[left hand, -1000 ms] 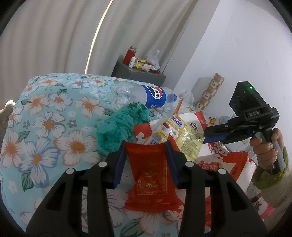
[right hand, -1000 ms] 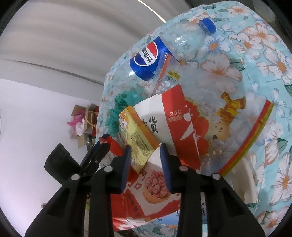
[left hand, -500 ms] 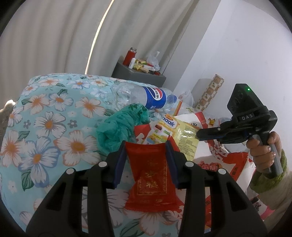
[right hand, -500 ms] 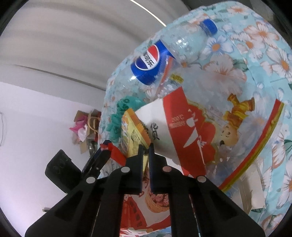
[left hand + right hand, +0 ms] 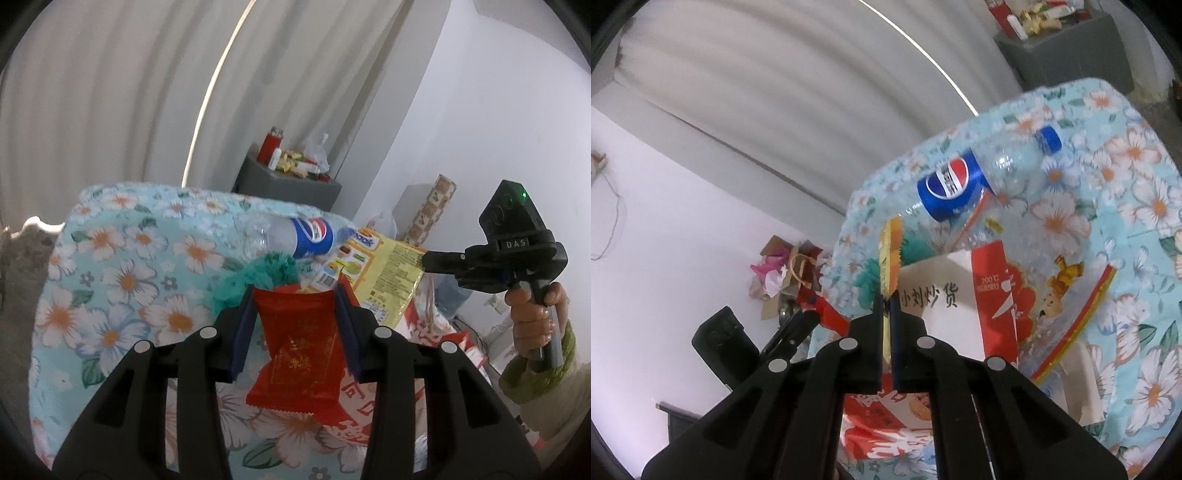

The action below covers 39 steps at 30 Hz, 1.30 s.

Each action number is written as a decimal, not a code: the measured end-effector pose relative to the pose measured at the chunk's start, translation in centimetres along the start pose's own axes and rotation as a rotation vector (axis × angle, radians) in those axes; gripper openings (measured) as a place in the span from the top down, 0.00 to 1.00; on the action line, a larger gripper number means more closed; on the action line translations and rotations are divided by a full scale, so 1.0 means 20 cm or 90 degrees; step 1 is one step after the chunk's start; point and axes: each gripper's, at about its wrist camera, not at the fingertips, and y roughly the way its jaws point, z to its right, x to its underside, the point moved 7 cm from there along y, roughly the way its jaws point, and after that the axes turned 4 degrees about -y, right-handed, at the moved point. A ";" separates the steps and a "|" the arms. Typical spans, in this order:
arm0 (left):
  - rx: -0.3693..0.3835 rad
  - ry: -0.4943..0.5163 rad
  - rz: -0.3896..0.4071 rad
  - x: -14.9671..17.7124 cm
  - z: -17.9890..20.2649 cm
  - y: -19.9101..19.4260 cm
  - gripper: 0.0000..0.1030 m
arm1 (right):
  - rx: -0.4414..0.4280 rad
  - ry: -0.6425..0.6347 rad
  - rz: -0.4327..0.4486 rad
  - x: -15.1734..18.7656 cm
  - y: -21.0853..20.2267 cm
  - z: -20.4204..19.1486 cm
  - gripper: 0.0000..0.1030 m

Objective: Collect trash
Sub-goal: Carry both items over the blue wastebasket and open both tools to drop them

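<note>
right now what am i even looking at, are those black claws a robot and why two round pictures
No robot: a person holds a black two-finger gripper in each hand, and each carries a fisheye camera looking along its fingers, hence two round pictures.

The left wrist view shows the left gripper with a red wrapper clamped between its fingers. Off to the side in that view is the right gripper, with the person's hand on its handle, pinching the edge of a yellow snack packet.

The right wrist view shows that same grip from behind, jaws closed on the packet seen edge-on.

Below lies a floral cloth strewn with trash: an empty Pepsi bottle, a teal crumpled bag and a big red-and-white snack bag.
</note>
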 end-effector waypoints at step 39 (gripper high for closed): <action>0.206 0.186 -0.015 -0.09 1.82 0.30 0.62 | 0.075 0.169 0.423 0.48 -1.79 0.74 0.97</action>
